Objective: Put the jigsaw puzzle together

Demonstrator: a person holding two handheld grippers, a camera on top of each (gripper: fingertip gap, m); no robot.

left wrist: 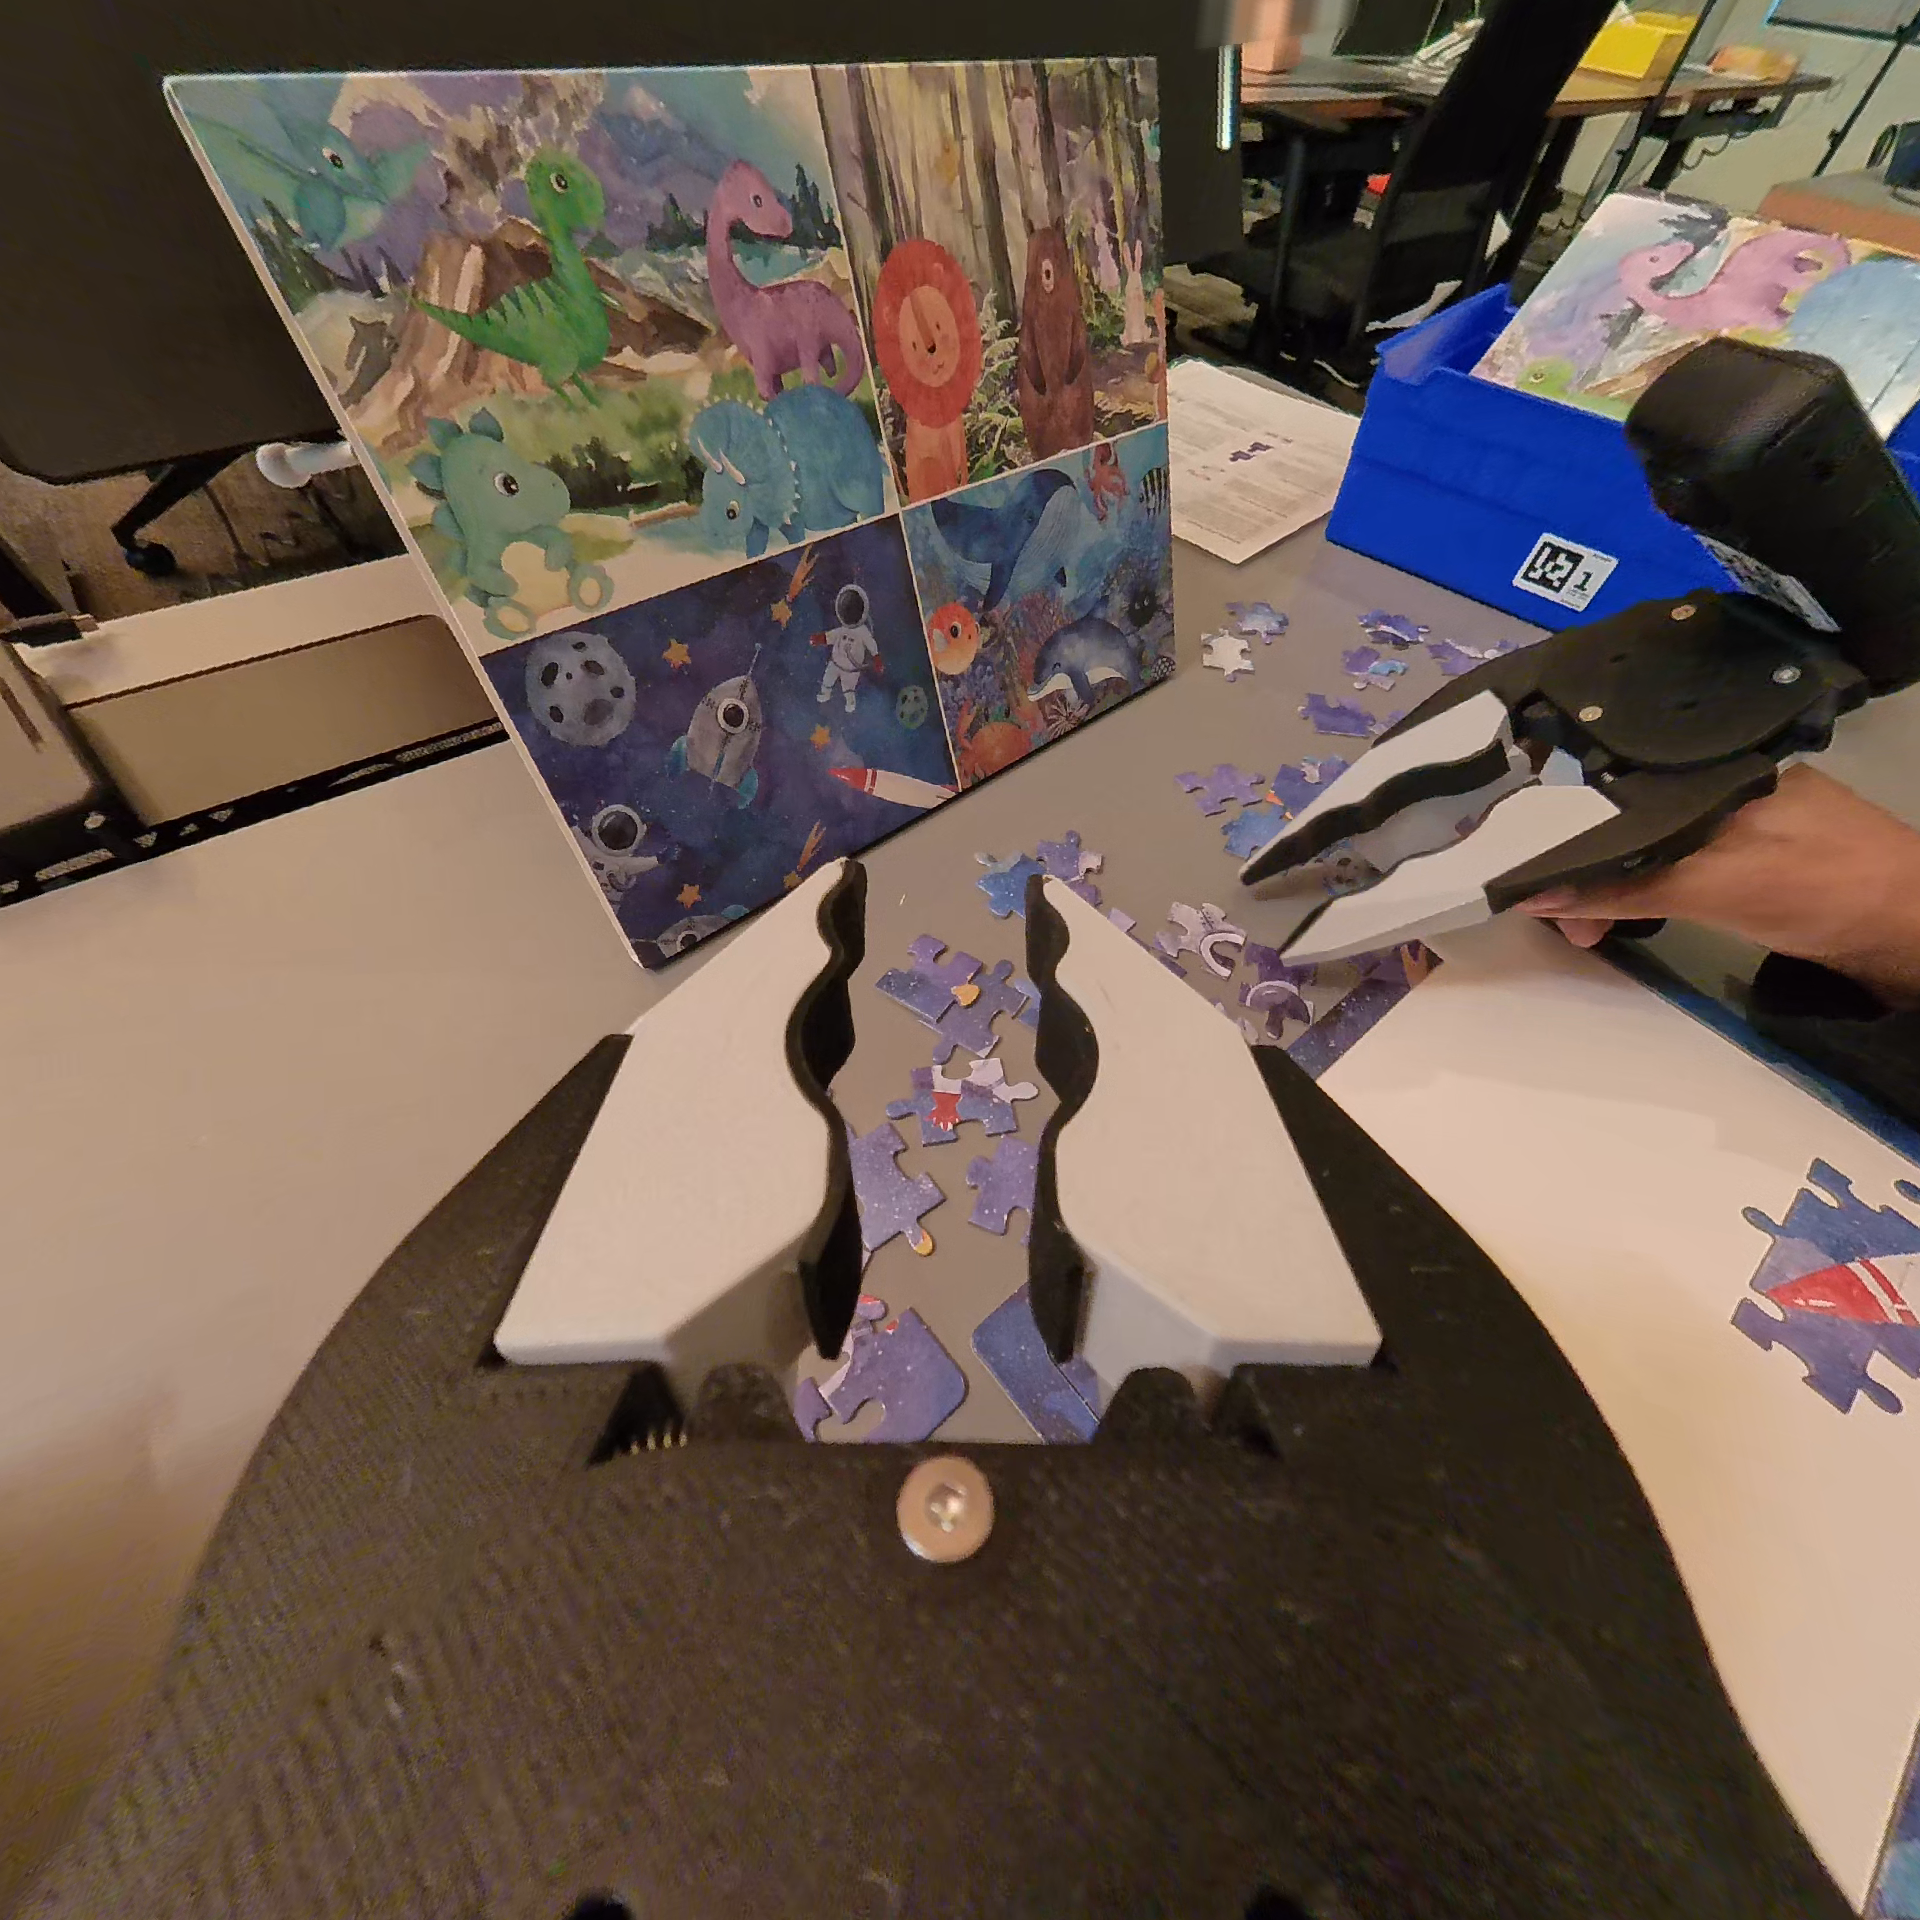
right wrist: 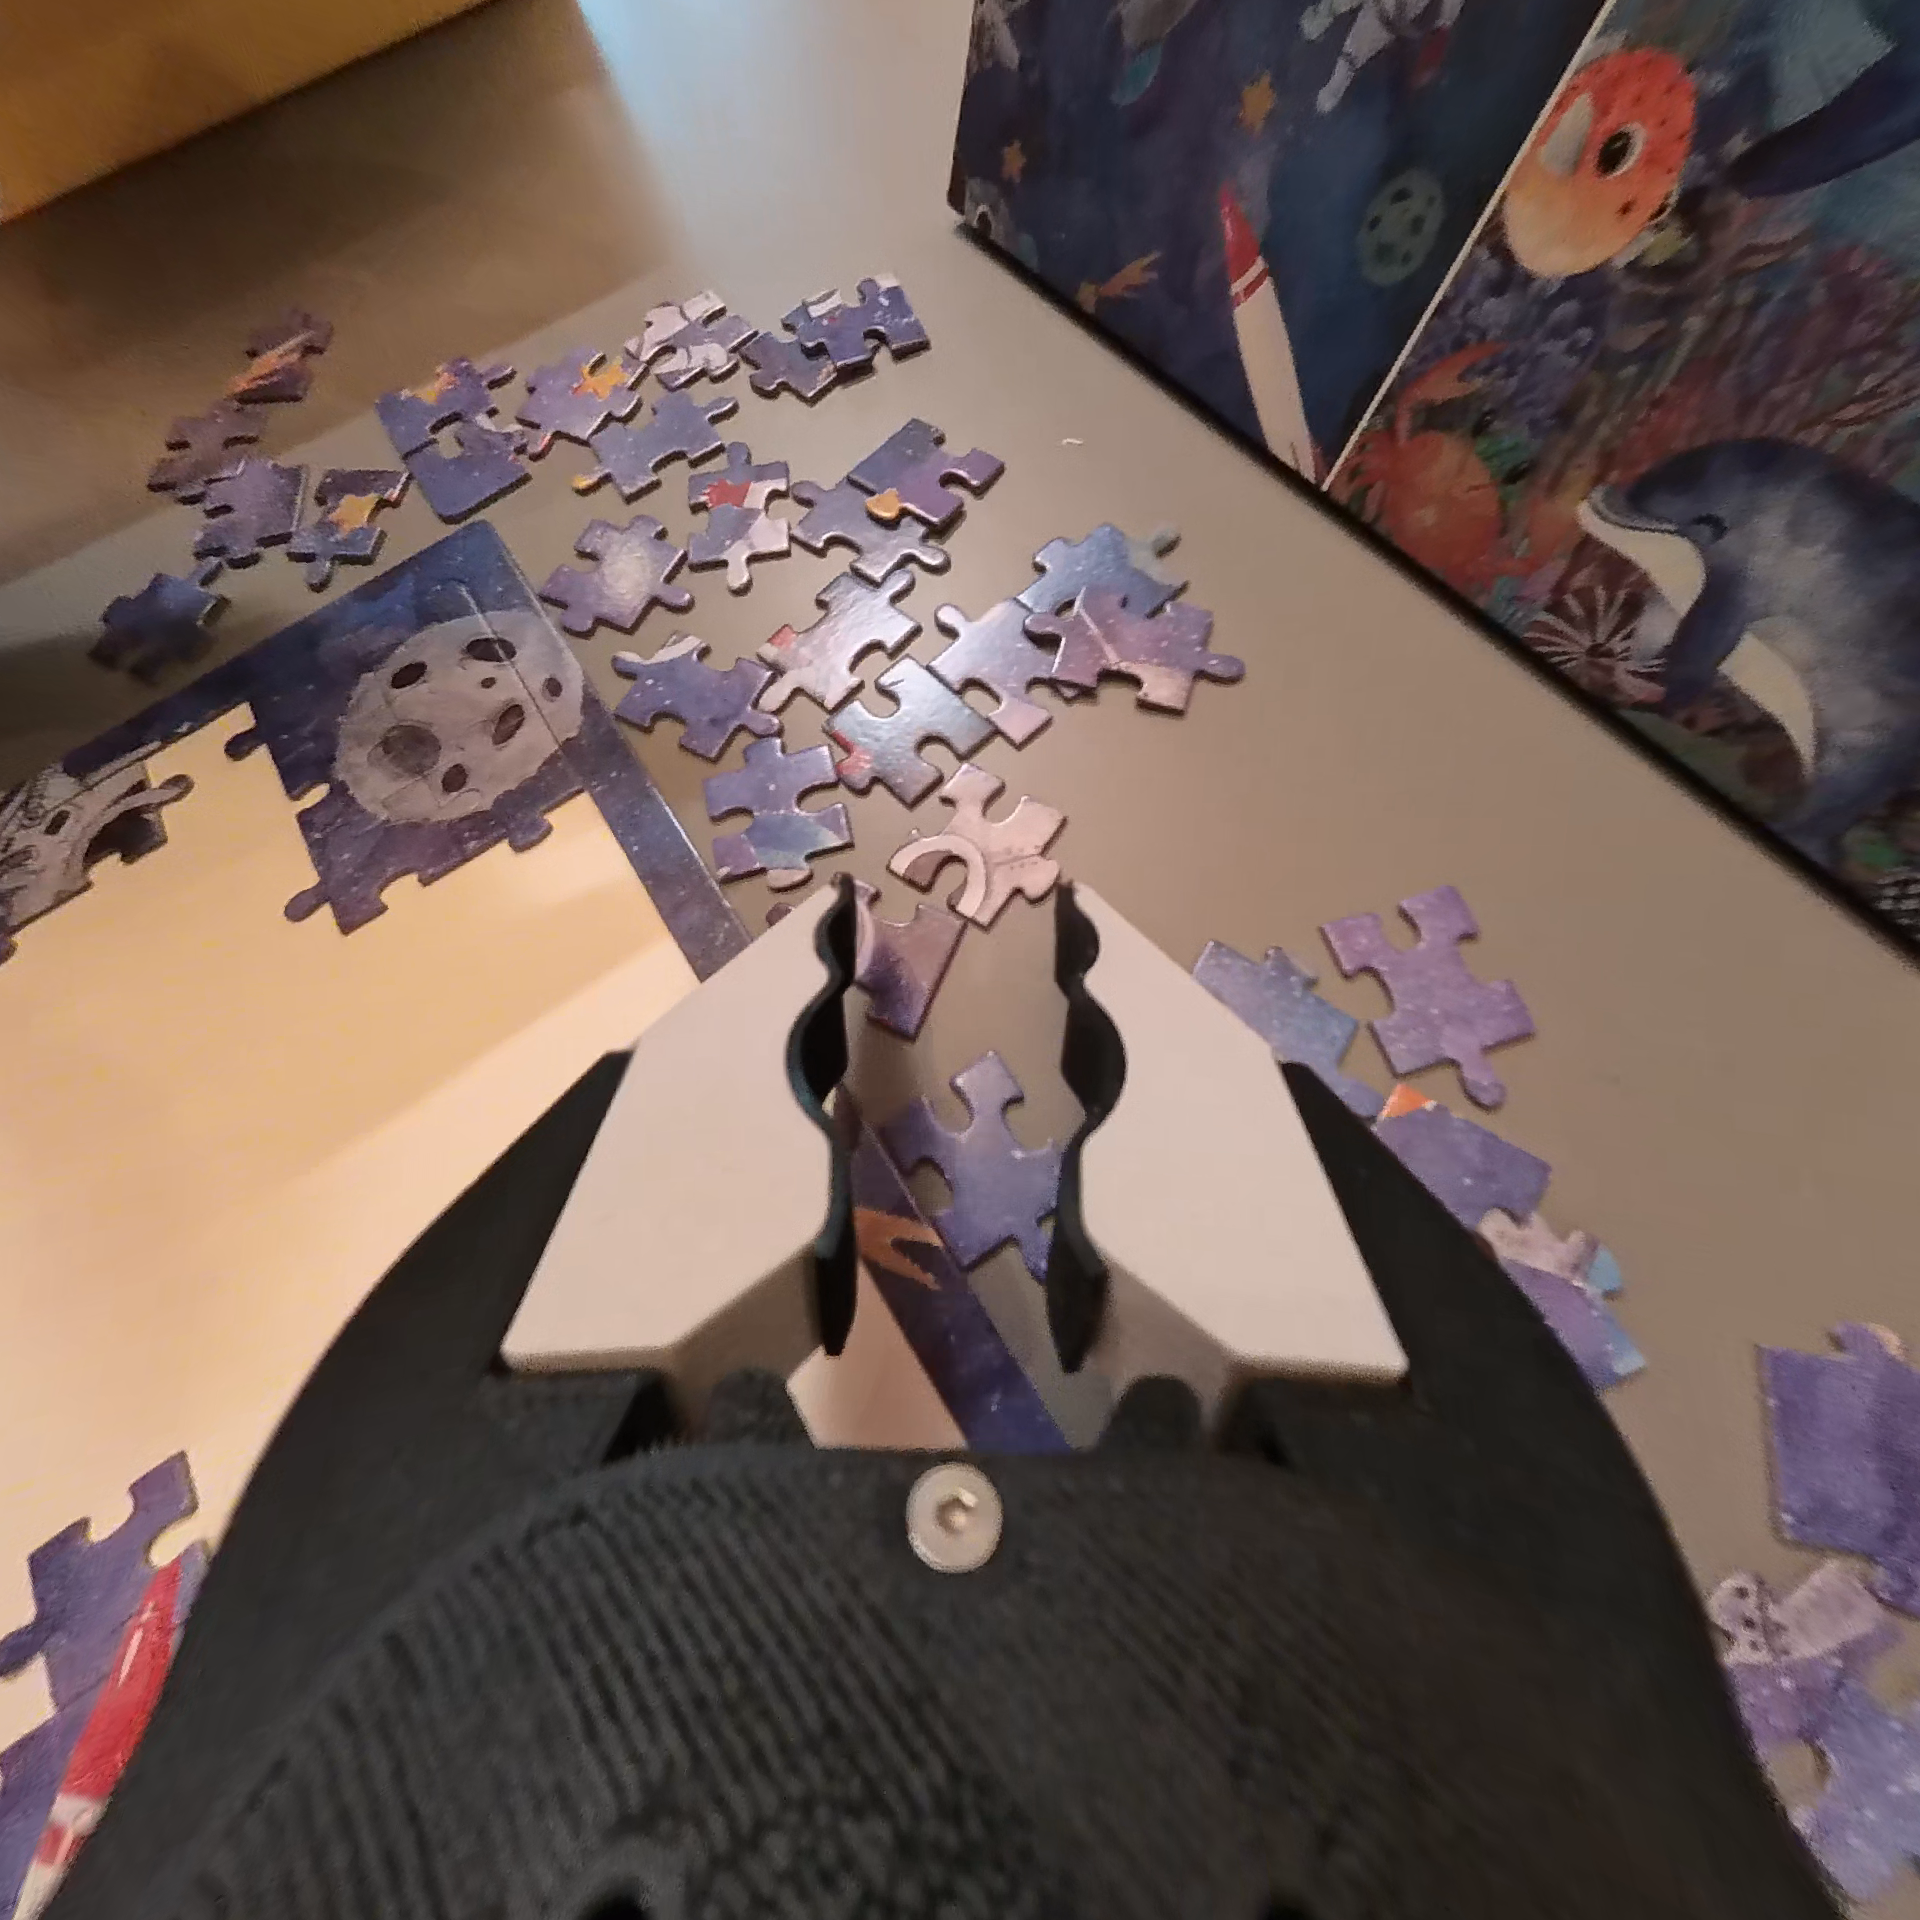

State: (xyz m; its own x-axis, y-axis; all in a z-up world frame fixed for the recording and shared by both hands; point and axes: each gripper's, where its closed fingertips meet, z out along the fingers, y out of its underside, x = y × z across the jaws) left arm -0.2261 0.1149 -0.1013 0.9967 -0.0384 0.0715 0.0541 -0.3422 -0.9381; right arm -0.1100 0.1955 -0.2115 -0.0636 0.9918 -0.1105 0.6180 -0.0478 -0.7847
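Note:
My left gripper is open and holds nothing. It hovers over loose blue-purple puzzle pieces on the grey table. My right gripper is open and low over more loose pieces. A purple piece lies by its left finger, and another lies flat between the fingers. A pale piece with an arc lies just past the tips. The right gripper also shows in the left wrist view, held by a hand. A partly built space puzzle with a moon sits in its pale board.
A picture box with dinosaurs, animals, space and sea scenes stands propped behind the pieces; it also shows in the right wrist view. A blue bin with another puzzle and a paper sheet lie at the back right. The left gripper's tips are roughly 20 cm from the right gripper's.

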